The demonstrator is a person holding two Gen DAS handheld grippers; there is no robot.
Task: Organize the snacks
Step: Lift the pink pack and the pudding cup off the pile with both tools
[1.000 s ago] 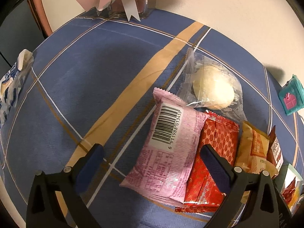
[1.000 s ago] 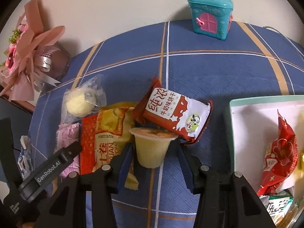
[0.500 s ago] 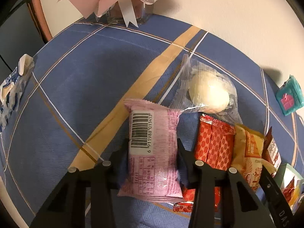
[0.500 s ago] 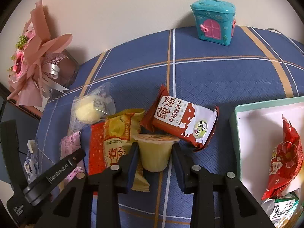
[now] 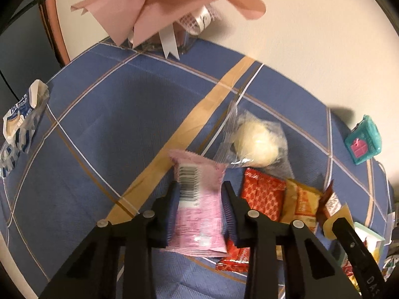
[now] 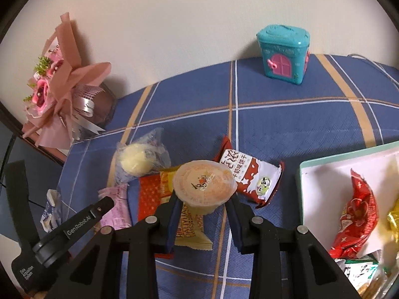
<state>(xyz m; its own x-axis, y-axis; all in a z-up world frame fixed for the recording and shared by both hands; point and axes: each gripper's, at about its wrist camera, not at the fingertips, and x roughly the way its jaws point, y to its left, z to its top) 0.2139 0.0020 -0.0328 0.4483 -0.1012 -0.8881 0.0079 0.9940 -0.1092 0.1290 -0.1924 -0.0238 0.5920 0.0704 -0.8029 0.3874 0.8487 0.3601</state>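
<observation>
A blue cloth with tan and white stripes (image 6: 286, 129) covers the table; a pink barcode-printed snack packet (image 5: 199, 211), a pale orange jelly cup (image 6: 204, 186), a teal house-shaped box with a pink door (image 6: 283, 54).

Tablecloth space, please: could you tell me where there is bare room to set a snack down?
Bare blue tablecloth lies between the teal toy house and the red-and-white biscuit pack, and between the bouquet and the blue-white packet. Around the wrapped bun it is crowded.
</observation>
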